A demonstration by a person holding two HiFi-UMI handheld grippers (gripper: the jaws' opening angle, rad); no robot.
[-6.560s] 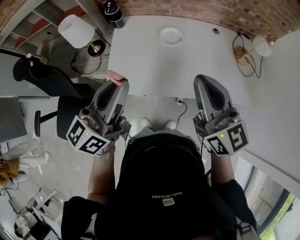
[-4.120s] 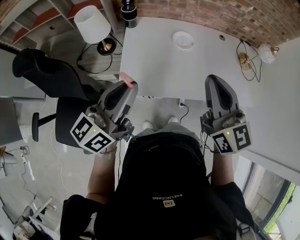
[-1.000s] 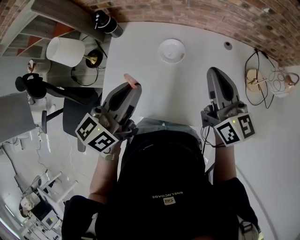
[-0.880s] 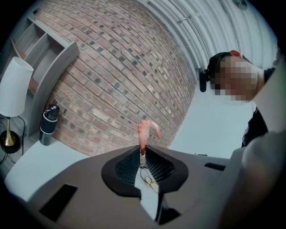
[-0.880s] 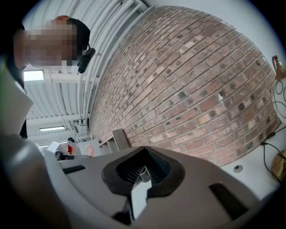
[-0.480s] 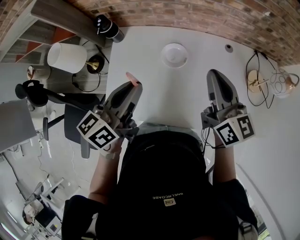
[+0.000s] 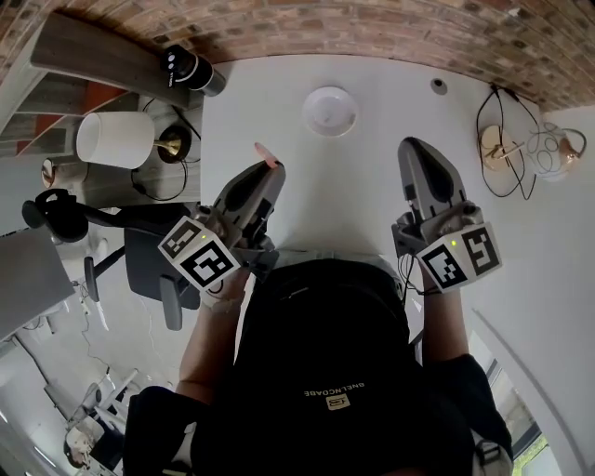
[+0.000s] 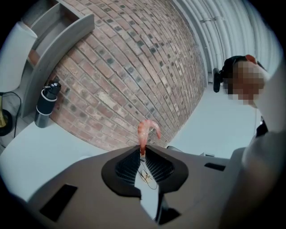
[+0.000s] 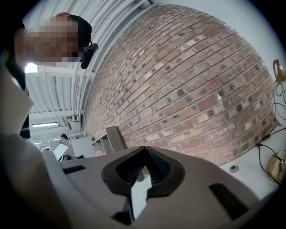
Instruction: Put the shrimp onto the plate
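Note:
A pink curled shrimp [image 8: 146, 132] sticks up out of my left gripper [image 8: 143, 151], whose jaws are shut on its tail end. In the head view the shrimp [image 7: 268, 156] pokes past the left gripper [image 7: 270, 169], over the white table's near left part. A small white plate [image 7: 330, 109] sits toward the table's far edge, ahead and right of the shrimp. My right gripper [image 7: 415, 149] hangs over the table's near right part; its jaws are shut with nothing between them [image 9: 144, 153].
A black cylinder [image 7: 185, 69] stands at the table's far left corner. A brick wall [image 7: 372, 23] runs behind the table [image 7: 363, 195]. Cables and a gold-based lamp [image 7: 497, 144] lie at the right. A white lampshade [image 7: 112, 139] and a black chair are off the table's left edge.
Both grippers have come forward over the table, closer to the plate. The shrimp stays clamped in the left gripper throughout.

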